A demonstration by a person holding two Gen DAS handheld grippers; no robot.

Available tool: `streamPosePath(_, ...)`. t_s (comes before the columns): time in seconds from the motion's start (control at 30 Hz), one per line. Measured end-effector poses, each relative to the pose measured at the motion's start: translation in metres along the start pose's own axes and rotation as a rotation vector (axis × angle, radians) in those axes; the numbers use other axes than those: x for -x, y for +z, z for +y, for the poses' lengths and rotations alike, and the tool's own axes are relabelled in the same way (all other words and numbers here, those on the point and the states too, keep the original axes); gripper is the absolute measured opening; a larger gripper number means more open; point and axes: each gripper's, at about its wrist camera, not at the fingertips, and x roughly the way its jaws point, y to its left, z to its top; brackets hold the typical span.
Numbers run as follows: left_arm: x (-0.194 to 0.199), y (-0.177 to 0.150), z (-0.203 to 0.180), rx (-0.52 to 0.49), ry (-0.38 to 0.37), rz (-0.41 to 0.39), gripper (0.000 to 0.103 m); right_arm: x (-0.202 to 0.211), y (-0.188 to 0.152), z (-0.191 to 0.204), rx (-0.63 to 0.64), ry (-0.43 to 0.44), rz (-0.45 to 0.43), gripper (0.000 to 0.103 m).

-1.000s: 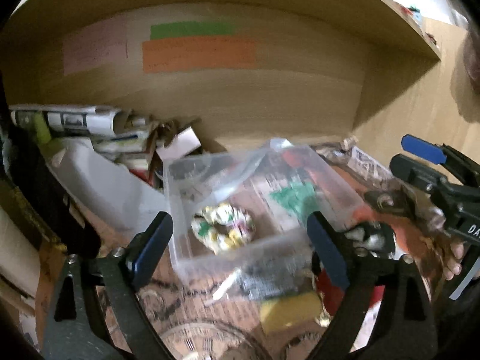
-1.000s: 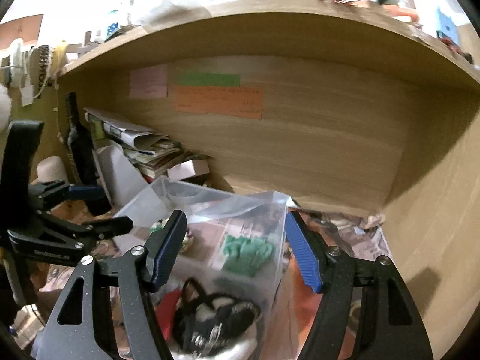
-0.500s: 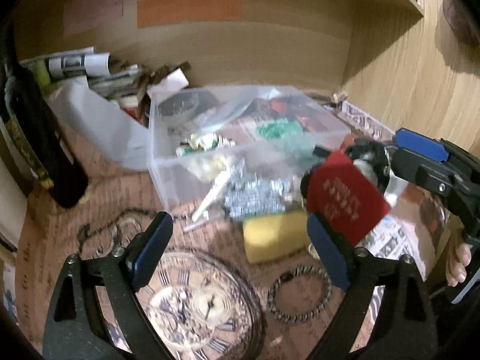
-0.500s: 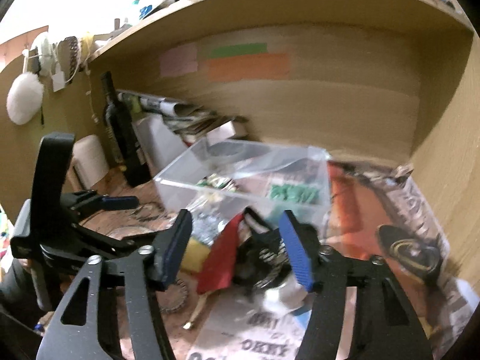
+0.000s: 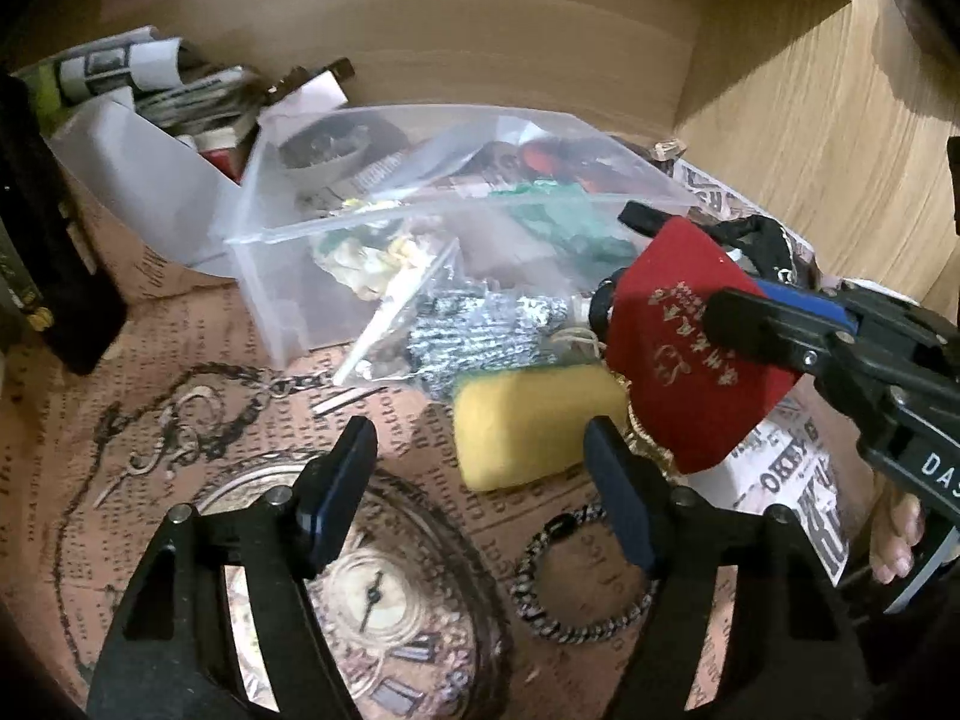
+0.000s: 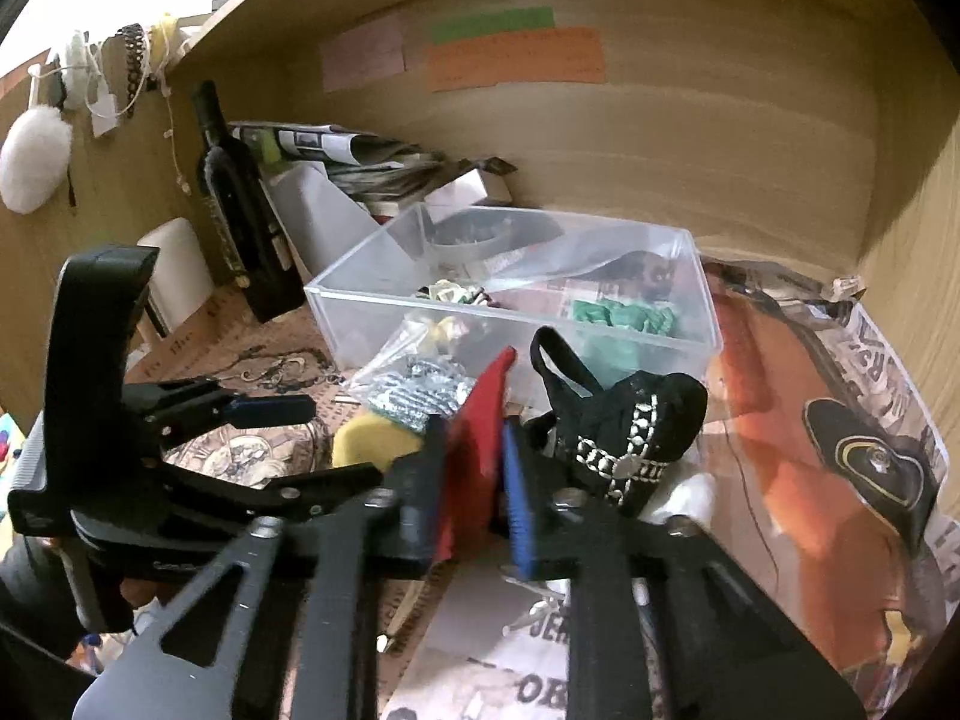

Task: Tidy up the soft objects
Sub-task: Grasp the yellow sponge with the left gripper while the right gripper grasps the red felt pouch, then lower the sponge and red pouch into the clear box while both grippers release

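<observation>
My right gripper (image 6: 474,480) is shut on a red felt pouch (image 6: 480,426) with gold print, held just above the desk; the pouch also shows in the left wrist view (image 5: 690,342). A black studded pouch (image 6: 630,420) lies right behind it. A yellow sponge (image 5: 534,426) and a silver knitted piece in a plastic bag (image 5: 474,324) lie in front of a clear plastic bin (image 5: 288,294), which holds a green scrunchie (image 6: 624,318) and a floral one (image 5: 366,258). My left gripper (image 5: 480,498) is open and empty, hovering near the sponge.
A dark wine bottle (image 6: 240,210) stands at the left. A white file holder (image 5: 138,180) with papers is behind the bin. A beaded bracelet (image 5: 576,582) lies on the clock-printed paper (image 5: 372,594). Wooden walls close the back and right.
My right gripper has shut on the red pouch and drawn it back from the bin. My left gripper has pulled back and tilted down, away from the bin.
</observation>
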Motion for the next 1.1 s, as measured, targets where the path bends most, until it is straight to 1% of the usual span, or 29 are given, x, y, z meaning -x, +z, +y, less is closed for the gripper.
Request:
streamPosePath(0.03, -0.002, 0.001, 0.0, 0.001, -0.007, 0.003, 0.067, 0.0, 0.0, 0.0, -0.001, 0.002, -0.003, 0.011)
streamPosePath(0.13, -0.008, 0.004, -0.003, 0.001, -0.041, 0.008, 0.054, 0.003, 0.001, 0.001, 0.011, 0.003, -0.021, 0.008)
streamPosePath(0.17, -0.008, 0.004, -0.003, -0.001, -0.053, 0.011, 0.046, 0.004, 0.001, 0.002, 0.014, 0.005, -0.028, 0.008)
streamPosePath(0.2, -0.009, 0.003, -0.005, -0.006, -0.07, 0.015, 0.04, 0.006, 0.002, 0.003, 0.017, 0.009, -0.034, 0.007)
streamPosePath(0.27, -0.007, 0.003, -0.008, -0.014, -0.062, -0.001, 0.038, 0.009, 0.005, 0.004, 0.018, 0.014, -0.05, 0.007)
streamPosePath(0.33, -0.003, 0.002, -0.009, -0.023, -0.057, -0.014, 0.034, 0.013, 0.009, 0.004, 0.016, 0.022, -0.067, 0.007)
streamPosePath(0.4, 0.0, 0.003, -0.01, -0.027, -0.055, -0.023, 0.027, 0.017, 0.012, 0.003, 0.013, 0.028, -0.083, 0.007)
streamPosePath(0.53, 0.015, 0.003, -0.006, -0.021, -0.047, -0.058, 0.024, 0.022, 0.016, 0.005, 0.02, 0.017, -0.106, 0.007)
streamPosePath(0.67, 0.033, 0.002, -0.003, -0.007, -0.04, -0.1, 0.023, 0.017, 0.013, 0.006, 0.031, -0.012, -0.07, 0.007)
streamPosePath(0.7, 0.037, 0.002, -0.001, -0.003, -0.034, -0.11, 0.023, 0.016, 0.012, 0.006, 0.029, -0.006, -0.055, 0.01)
streamPosePath(0.77, 0.043, 0.001, 0.003, 0.004, -0.028, -0.122, 0.023, 0.013, 0.008, 0.005, 0.026, -0.007, -0.039, 0.021)
streamPosePath(0.8, 0.045, 0.0, 0.007, 0.01, -0.026, -0.126, 0.023, 0.012, 0.007, 0.005, 0.027, -0.015, -0.037, 0.031)
streamPosePath(0.83, 0.046, 0.0, 0.009, 0.016, -0.023, -0.129, 0.023, 0.011, 0.005, 0.005, 0.026, -0.021, -0.033, 0.037)
streamPosePath(1.1, 0.049, -0.007, 0.026, 0.074, -0.006, -0.13, 0.023, -0.008, -0.001, 0.011, 0.045, 0.0, 0.028, 0.037)
